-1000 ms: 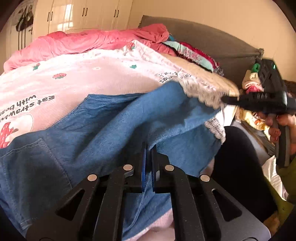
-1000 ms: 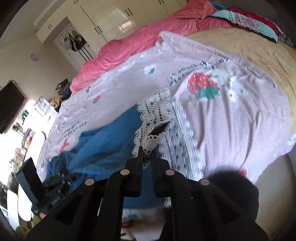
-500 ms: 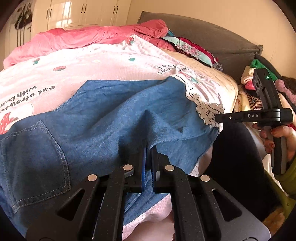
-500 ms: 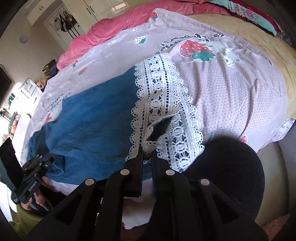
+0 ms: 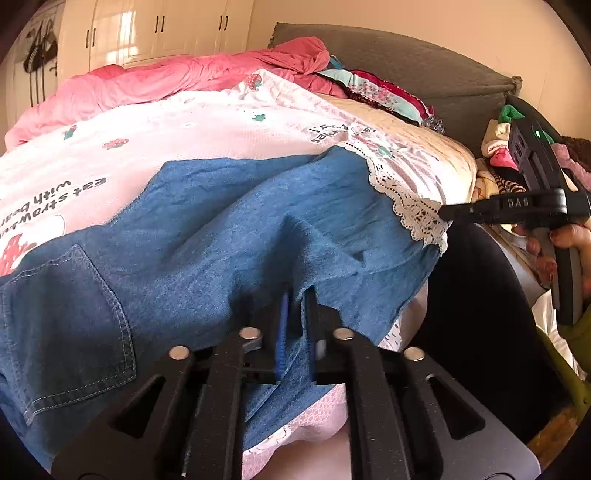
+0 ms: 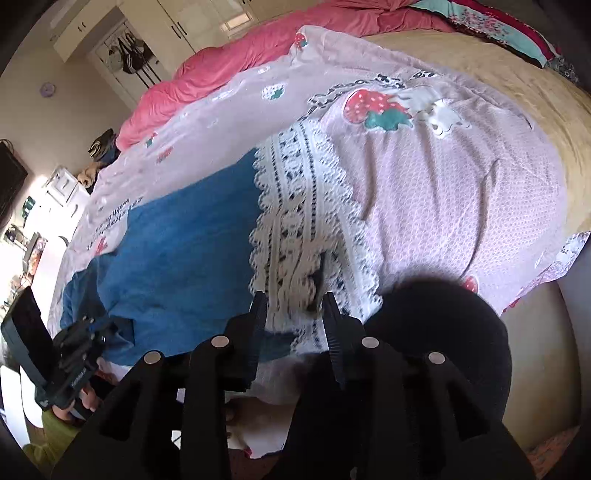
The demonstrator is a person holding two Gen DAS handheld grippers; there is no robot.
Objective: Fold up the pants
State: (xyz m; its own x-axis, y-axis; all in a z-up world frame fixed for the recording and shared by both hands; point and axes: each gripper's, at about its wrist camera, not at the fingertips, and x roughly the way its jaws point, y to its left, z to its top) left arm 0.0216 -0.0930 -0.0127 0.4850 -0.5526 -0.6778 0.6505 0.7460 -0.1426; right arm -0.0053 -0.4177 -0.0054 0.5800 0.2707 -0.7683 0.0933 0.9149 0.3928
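The left tool (image 5: 295,325) is easing apart, though a fold of the blue denim pants (image 5: 221,236) sits pinched between its pads at the near edge of the bed (image 6: 517,74). The right tool (image 6: 293,306) is spreading; the white lace hem (image 6: 306,221) lies between its fingers, and no pad presses on it. The pants lie spread flat along the near edge on a pink strawberry blanket (image 5: 166,147), back pocket (image 5: 62,332) up. Farther back, a pink quilt (image 5: 166,77) is bunched along the far edge, before white cupboards (image 5: 147,29).
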